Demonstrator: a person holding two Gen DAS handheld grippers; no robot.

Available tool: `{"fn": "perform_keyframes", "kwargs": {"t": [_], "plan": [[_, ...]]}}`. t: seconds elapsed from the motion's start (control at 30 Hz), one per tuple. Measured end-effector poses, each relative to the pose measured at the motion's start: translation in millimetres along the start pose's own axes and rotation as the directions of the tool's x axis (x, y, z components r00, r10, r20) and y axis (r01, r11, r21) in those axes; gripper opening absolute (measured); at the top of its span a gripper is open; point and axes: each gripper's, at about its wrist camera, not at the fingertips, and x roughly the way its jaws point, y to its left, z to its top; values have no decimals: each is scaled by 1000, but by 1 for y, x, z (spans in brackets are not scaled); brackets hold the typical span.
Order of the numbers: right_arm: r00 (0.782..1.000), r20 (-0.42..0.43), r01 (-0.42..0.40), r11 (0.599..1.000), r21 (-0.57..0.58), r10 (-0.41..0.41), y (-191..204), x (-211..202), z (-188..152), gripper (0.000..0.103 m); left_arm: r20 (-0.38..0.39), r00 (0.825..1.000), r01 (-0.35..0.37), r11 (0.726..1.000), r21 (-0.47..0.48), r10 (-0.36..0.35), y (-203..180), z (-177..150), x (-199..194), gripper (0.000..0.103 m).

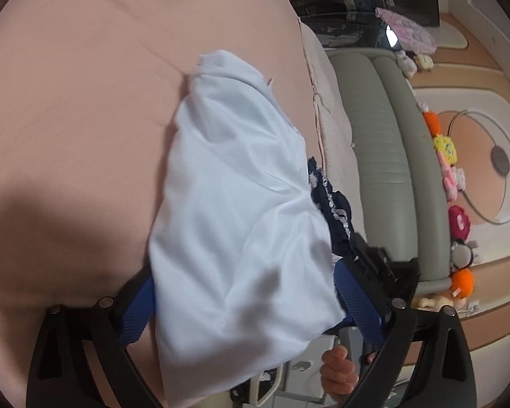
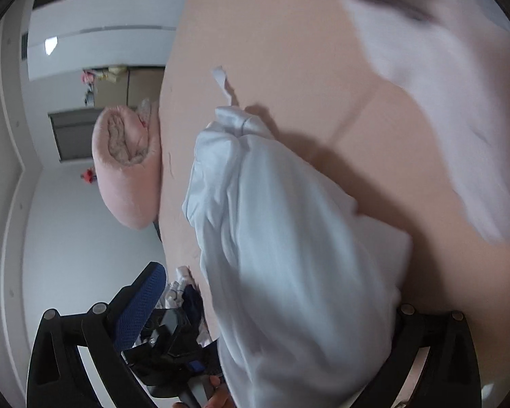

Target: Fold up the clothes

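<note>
Draped over our left gripper [image 1: 244, 309] and right gripper [image 2: 255, 323], the white garment [image 1: 234, 210] hides both gaps (open or clamped, we cannot tell), pink bedsheet [image 1: 85, 85] ahead.

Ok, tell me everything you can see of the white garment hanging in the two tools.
The thin, smooth white fabric garment is bunched and creased, draped over the pink bedsheet. In both wrist views it hangs between blue-padded fingers, hiding the grip of the left tool and the right tool. A dark navy ruffled trim shows at its edge, and a small tab sticks out at its far end.
</note>
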Motion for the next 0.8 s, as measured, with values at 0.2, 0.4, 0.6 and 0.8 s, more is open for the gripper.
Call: {"fn": "perform_keyframes", "kwargs": {"t": [0.2,0.4,0.6,0.8], "plan": [[1000,-17,15,997,-73,-16,19,18,20,103,10,1000,-15,999,35,15,-15,11,17,98],[996,-47,-81,995,-63,78,10,20,28,102,29,998,47,999,28,-48,-10,12,13,97],[998,-55,-48,975,-216,37,20,23,4,101,43,998,50,997,59,-53,-13,9,16,96],[999,-46,11,976,-216,-21,25,35,6,98,80,996,29,999,22,-30,-1,8,15,57]]}}
